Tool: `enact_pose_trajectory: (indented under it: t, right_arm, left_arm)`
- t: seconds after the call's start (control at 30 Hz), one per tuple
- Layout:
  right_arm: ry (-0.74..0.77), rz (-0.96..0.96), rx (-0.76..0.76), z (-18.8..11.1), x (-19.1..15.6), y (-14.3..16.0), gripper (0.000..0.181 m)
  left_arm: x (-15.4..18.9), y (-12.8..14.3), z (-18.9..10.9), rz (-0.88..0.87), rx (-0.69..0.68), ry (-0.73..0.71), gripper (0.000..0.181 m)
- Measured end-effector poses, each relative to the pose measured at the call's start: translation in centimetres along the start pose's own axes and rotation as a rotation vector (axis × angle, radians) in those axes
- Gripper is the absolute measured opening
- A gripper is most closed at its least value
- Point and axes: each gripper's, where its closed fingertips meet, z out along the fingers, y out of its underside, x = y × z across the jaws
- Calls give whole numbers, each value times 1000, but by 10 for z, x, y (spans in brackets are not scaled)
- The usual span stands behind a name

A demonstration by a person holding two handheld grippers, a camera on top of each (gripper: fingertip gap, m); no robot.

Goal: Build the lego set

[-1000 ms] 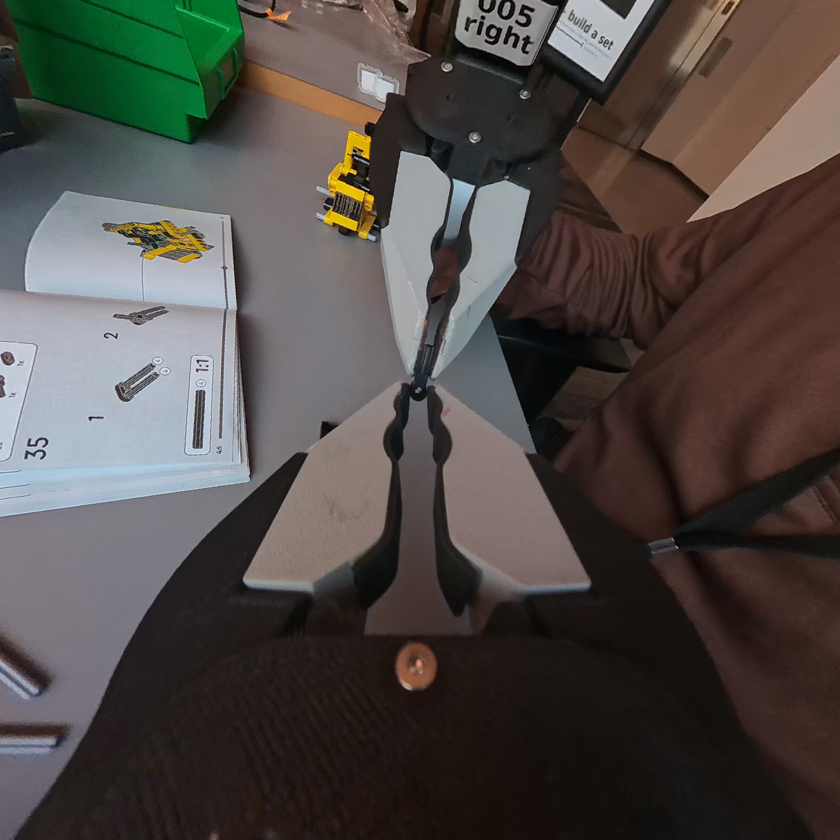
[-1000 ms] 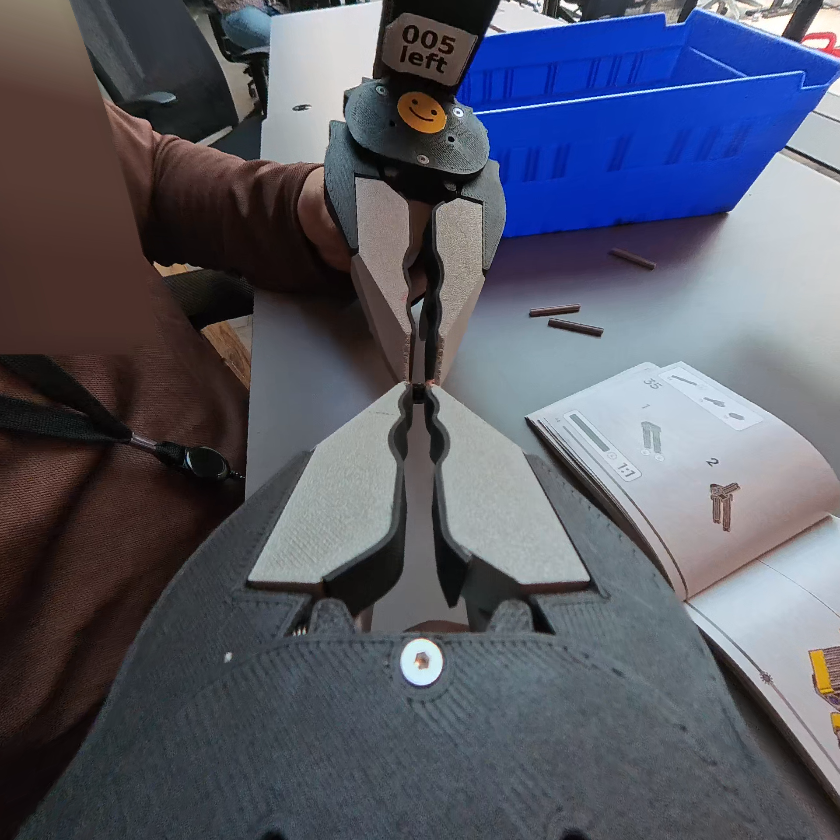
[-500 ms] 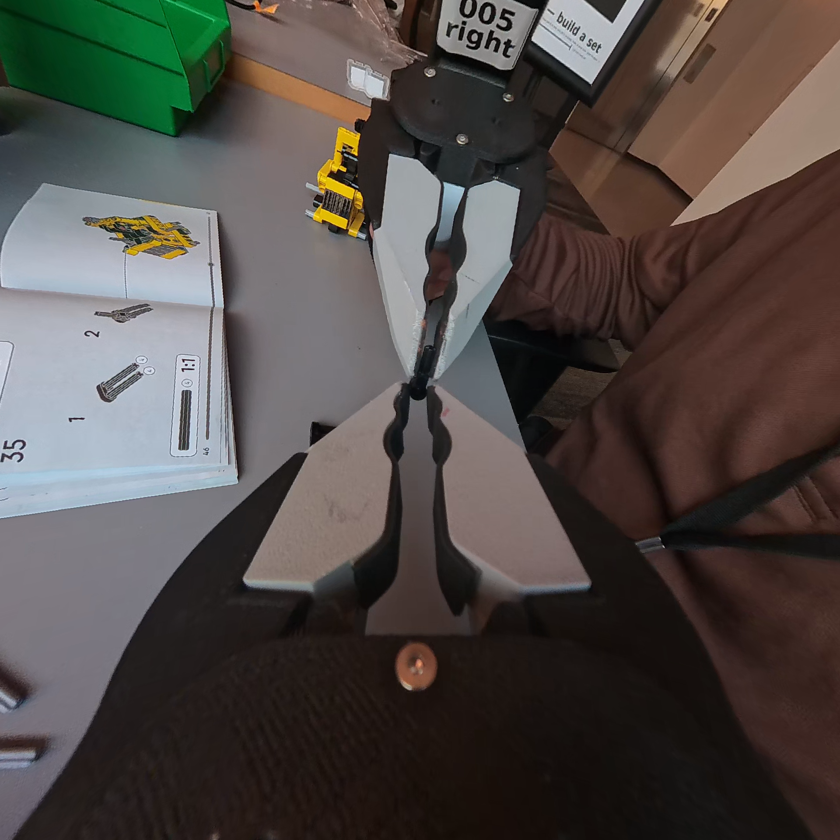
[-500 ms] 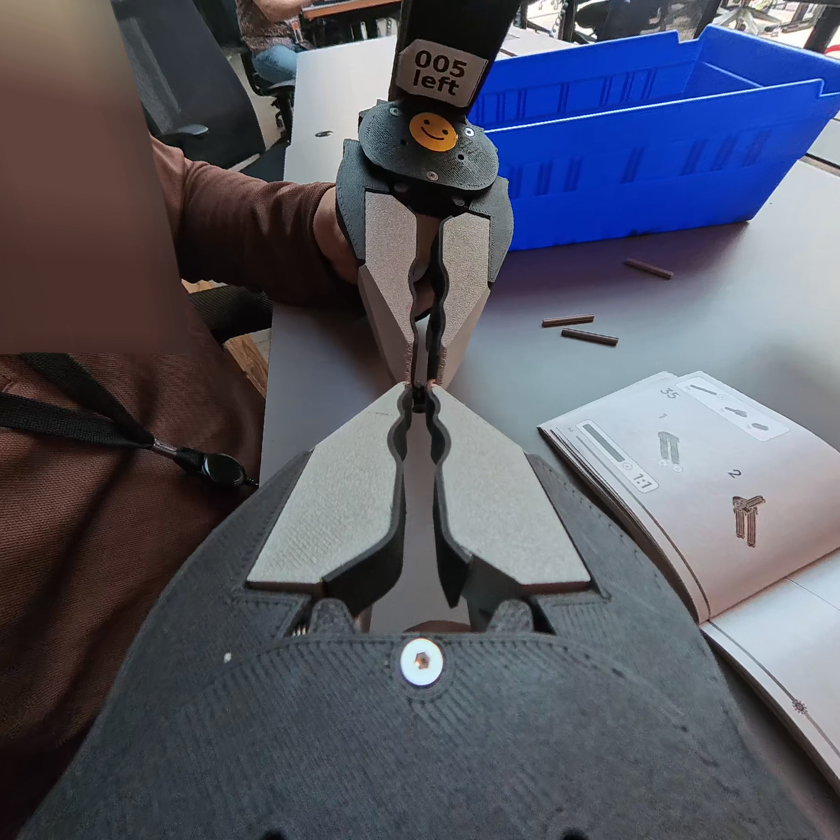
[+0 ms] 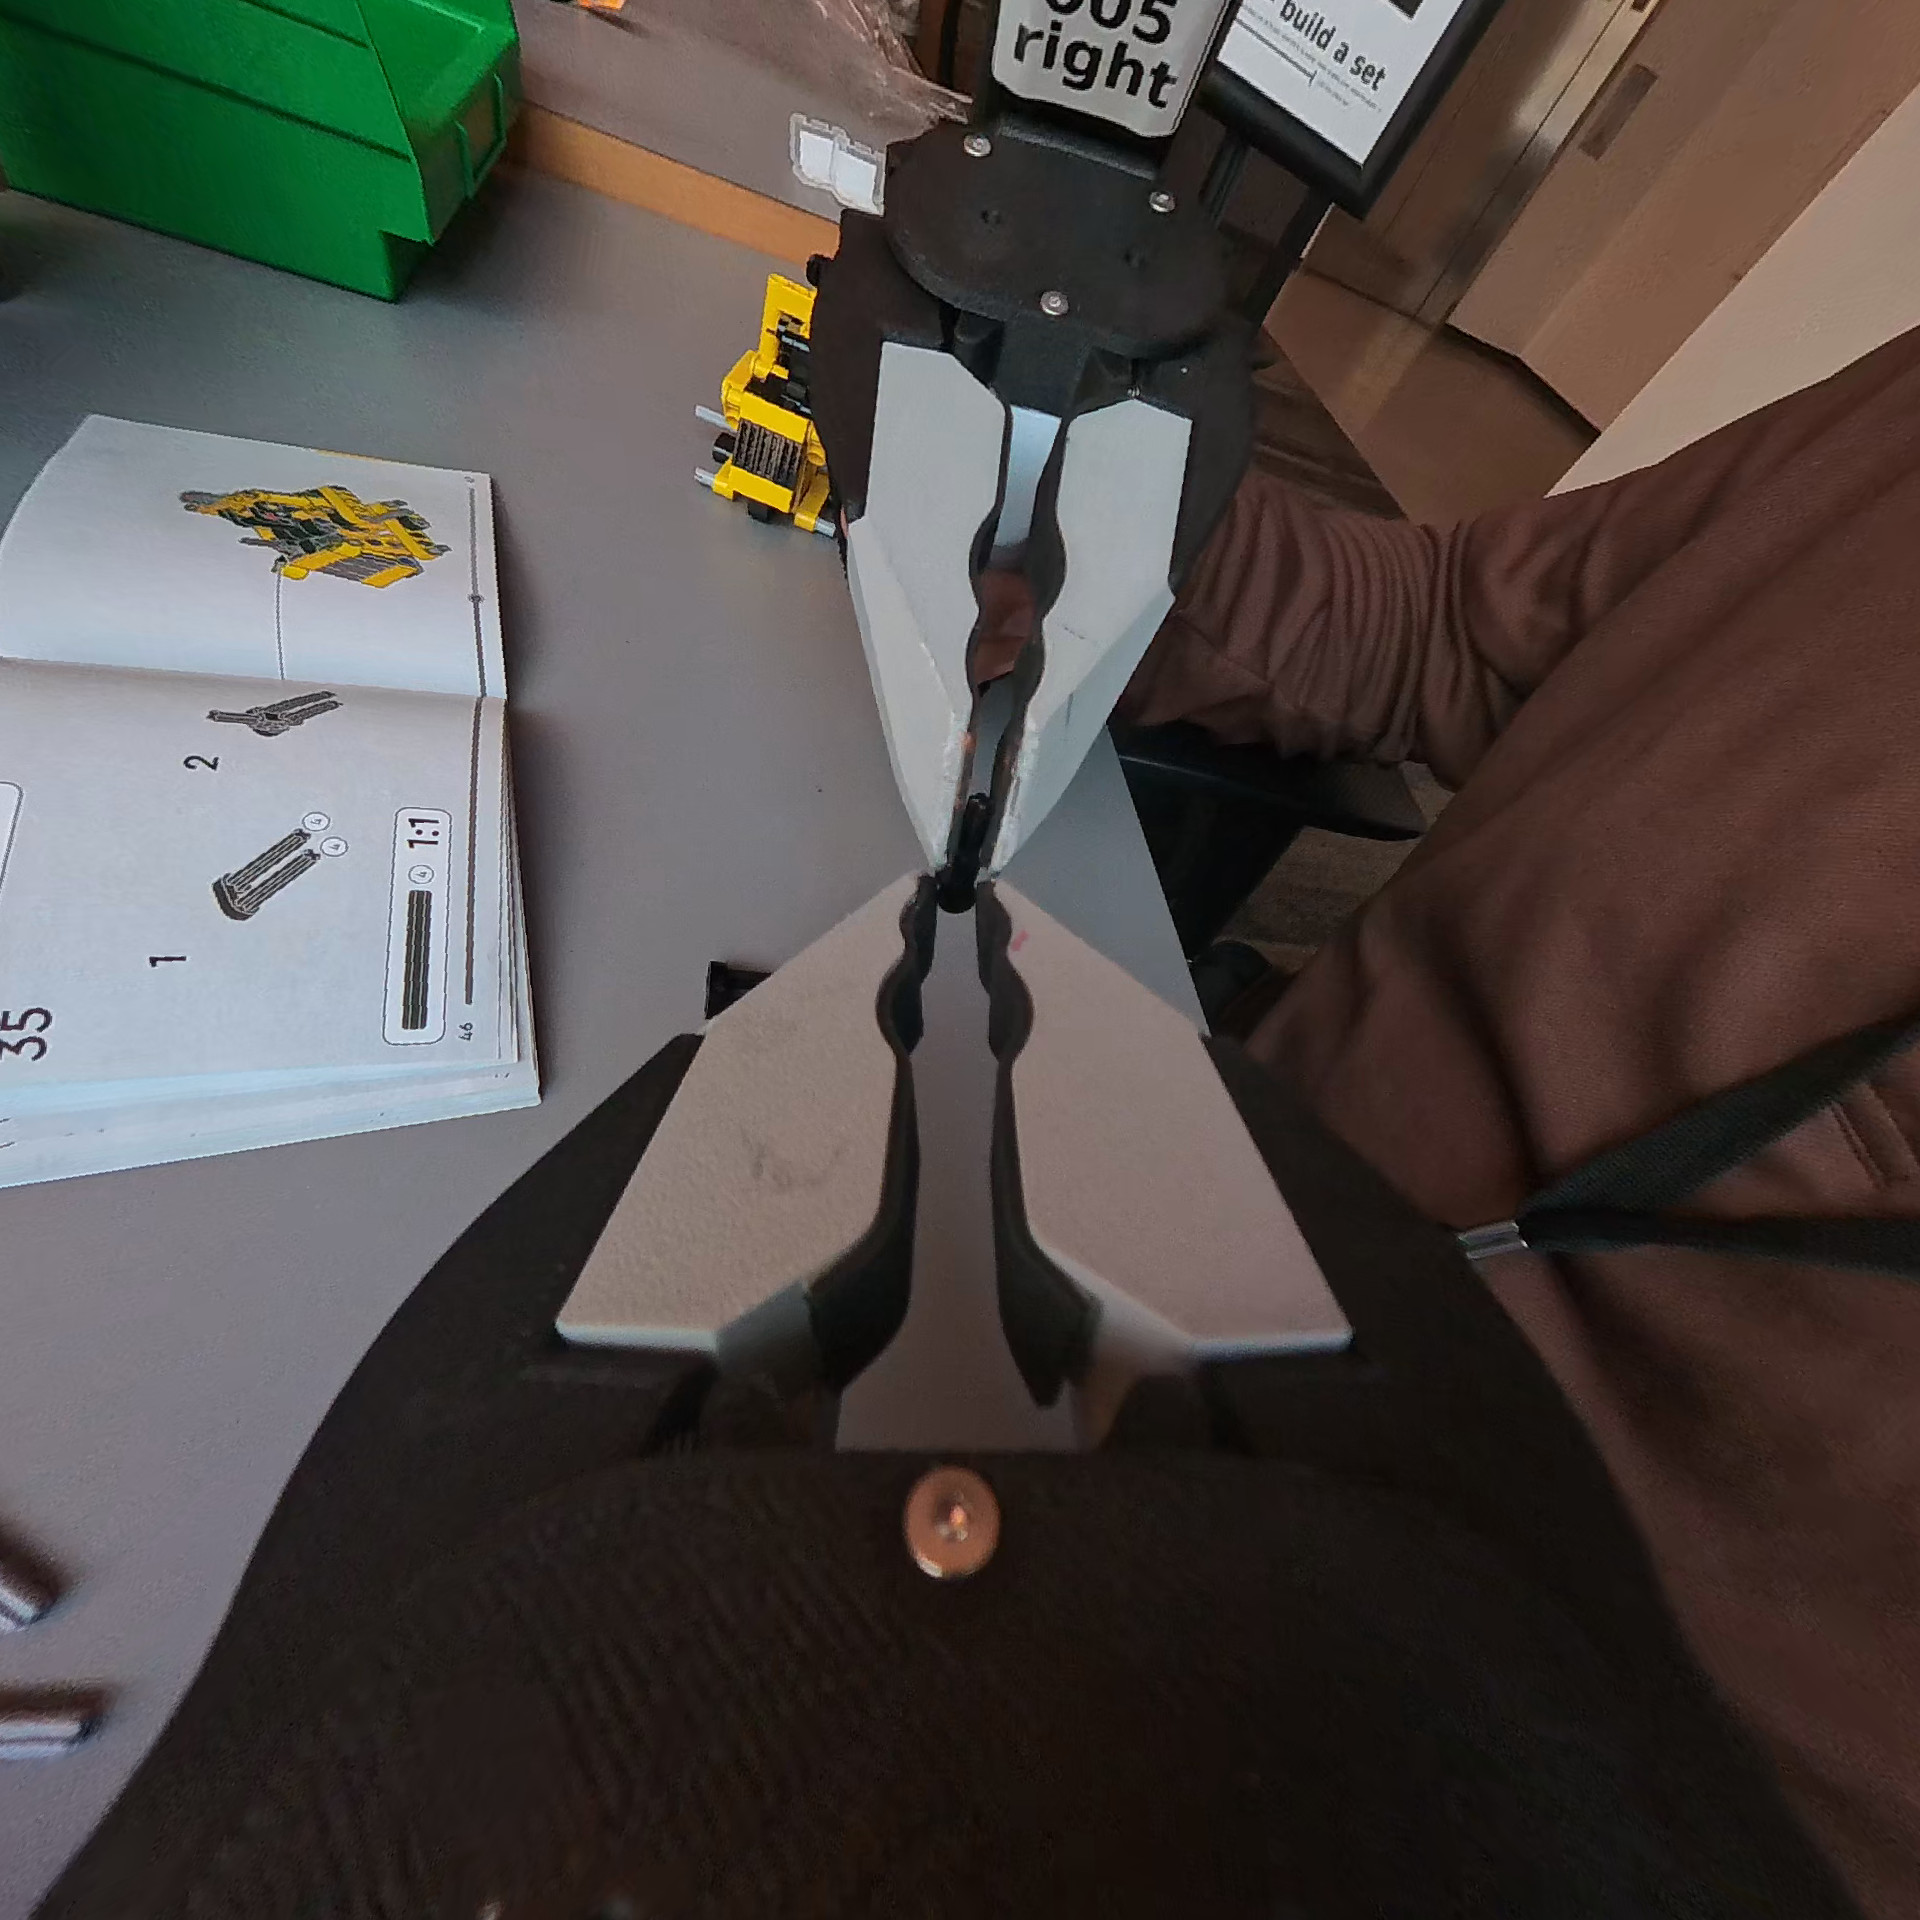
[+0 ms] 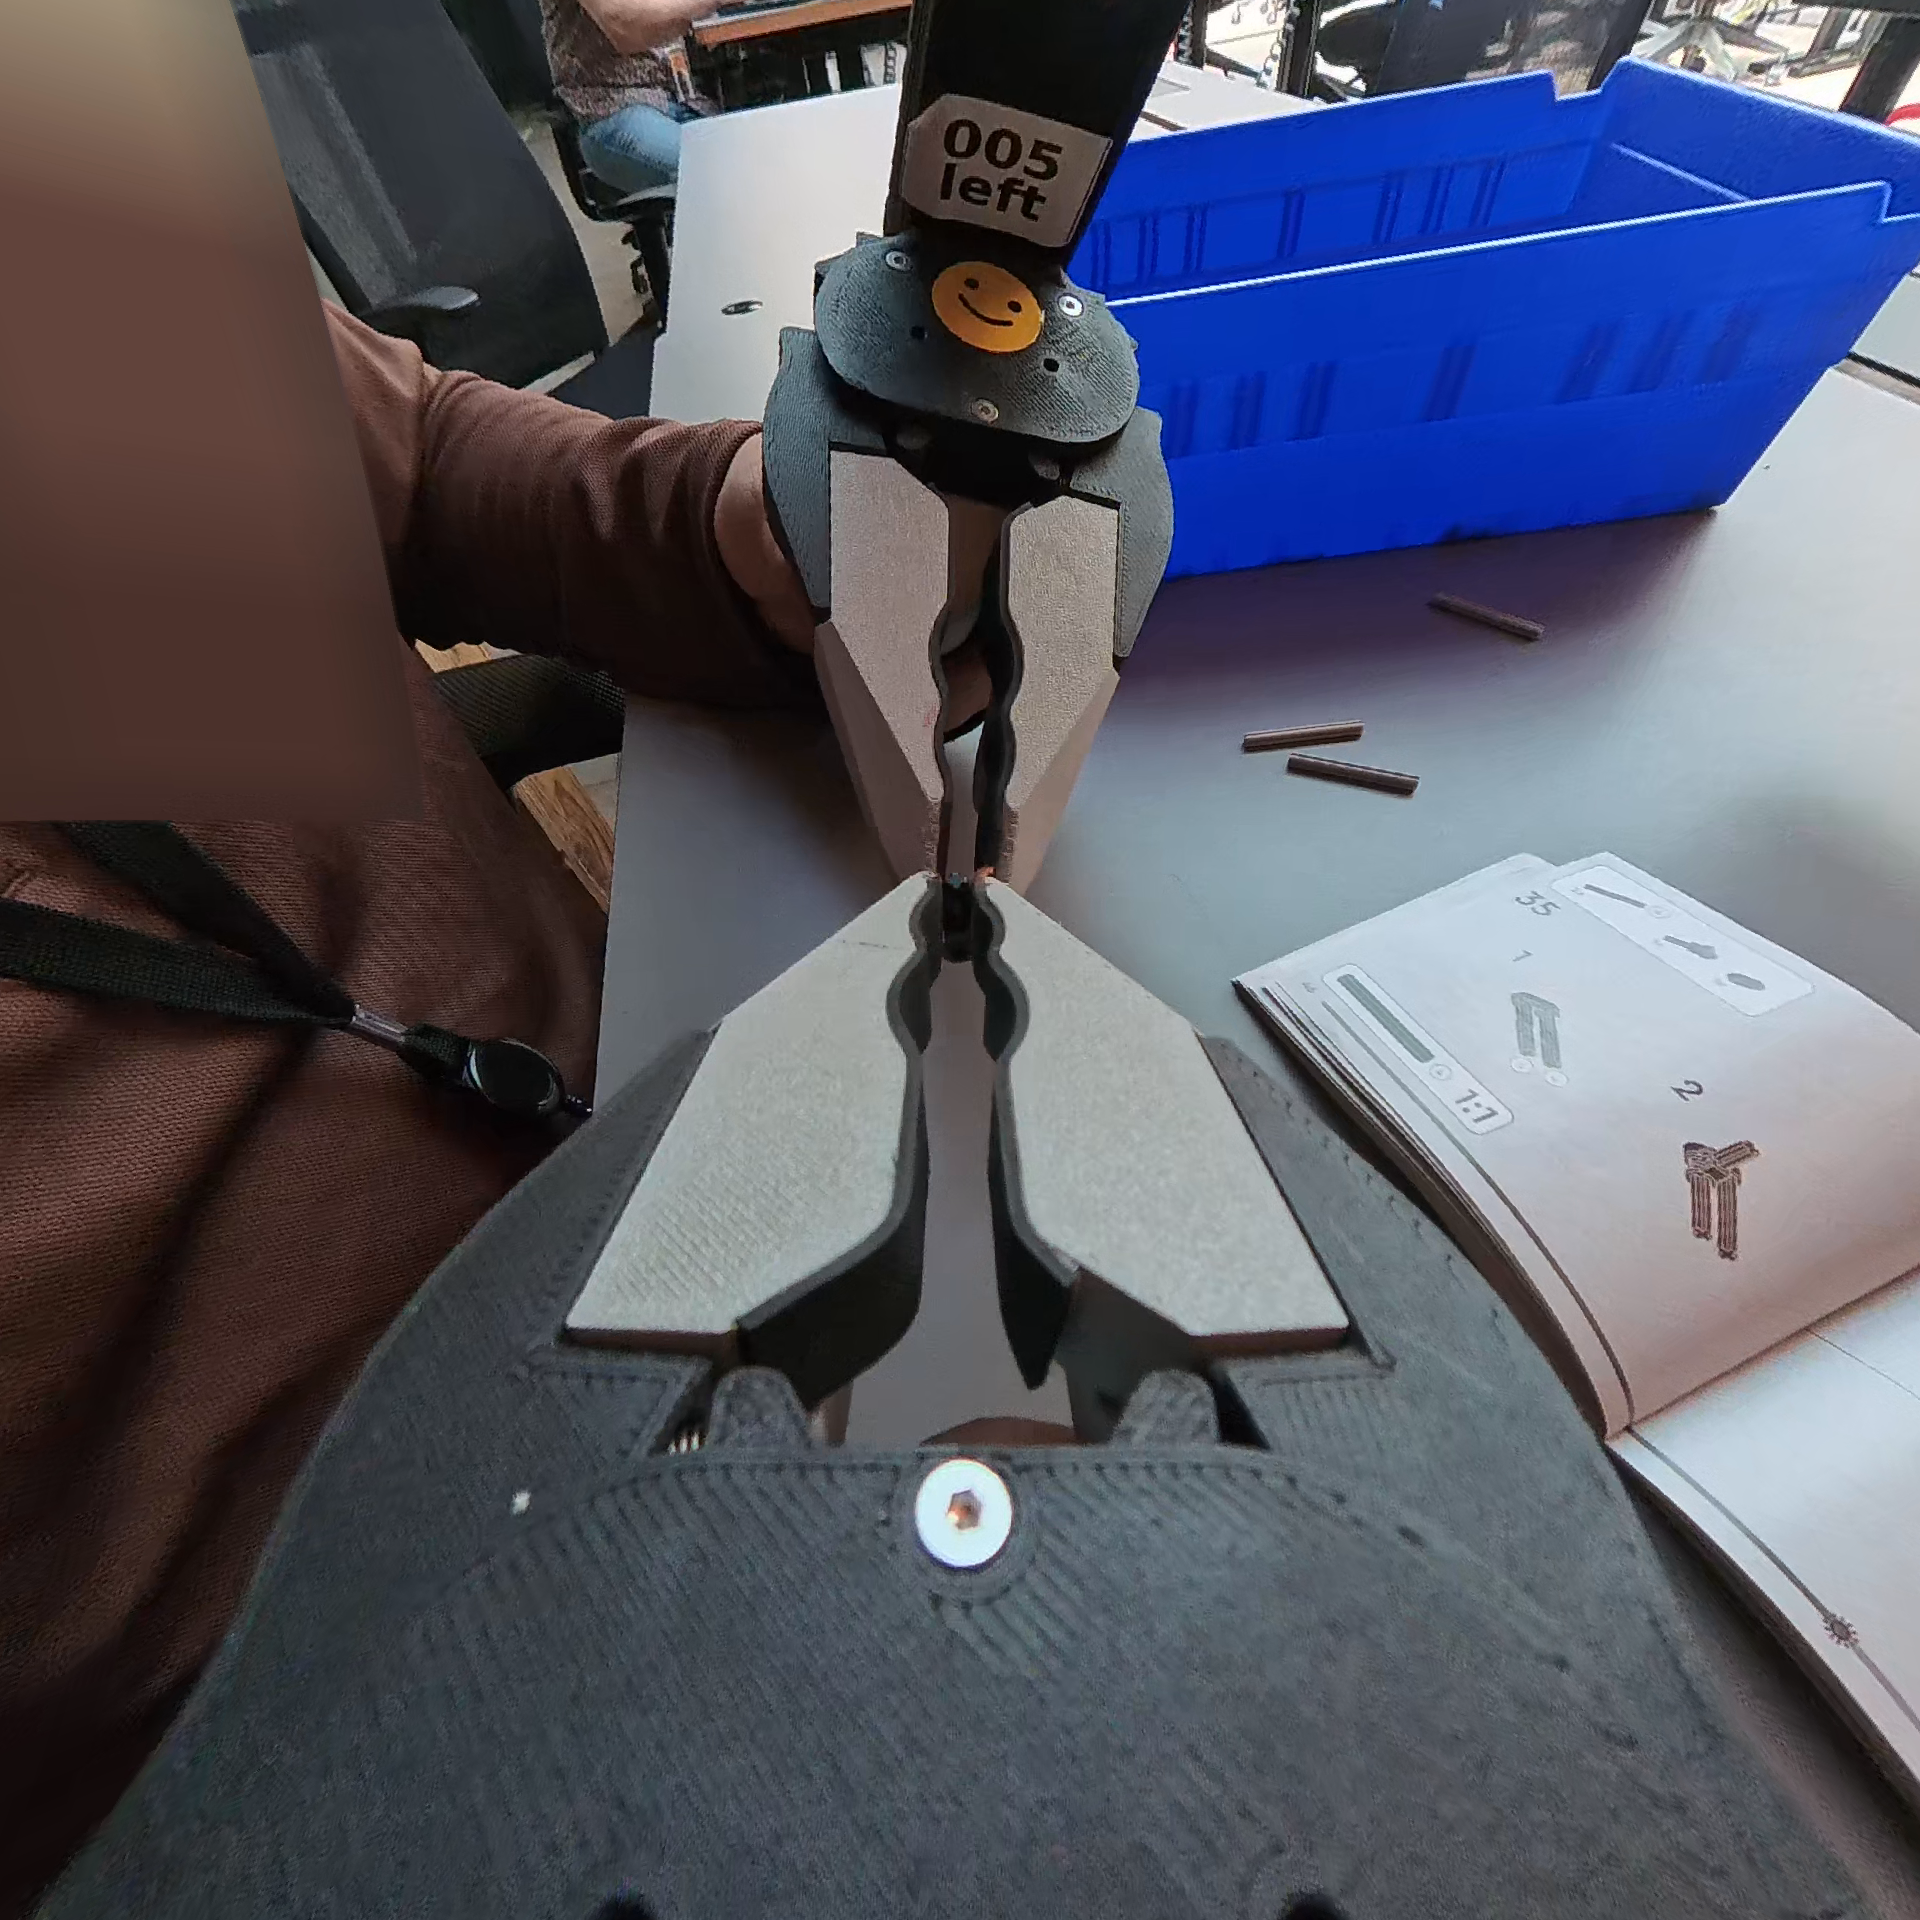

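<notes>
- Left wrist view: left gripper [image 5: 954, 902] is pinched nearly closed, tips on the near end of a small black piece [image 5: 962, 854]. Right gripper [image 5: 971, 847] comes in from the far side, tip to tip, its fingers clamped on the same piece, all of it held above the table [image 5: 644, 644] edge.
- Same view: yellow lego model [image 5: 769, 436] sits on the table behind the right gripper, open manual [image 5: 249, 790] off to the left, green bin [image 5: 239, 125] at the far corner.
- Right wrist view: right gripper [image 6: 958, 902] has only a thin slit between its tips, black piece [image 6: 954, 914] wedged in there. Left gripper [image 6: 966, 857] faces it, closed just as tight on the piece's far end.
- Same view: three dark rods [image 6: 1351, 774] lie loose on the table [image 6: 1558, 727] near a blue bin [image 6: 1507, 332], manual [image 6: 1621, 1122] on the right.
</notes>
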Motion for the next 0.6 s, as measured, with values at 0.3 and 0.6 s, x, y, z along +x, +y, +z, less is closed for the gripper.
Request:
enact_pose_trajectory:
  t: [0.3, 0.6]
  right_arm:
    - [10, -7, -12, 1, 1, 2, 1]
    - [49, 42, -38, -7, 15, 9, 1]
  left_arm:
    - [-2, 2, 1, -12, -5, 3, 5]
    - [-25, 15, -4, 62, -103, -141, 16]
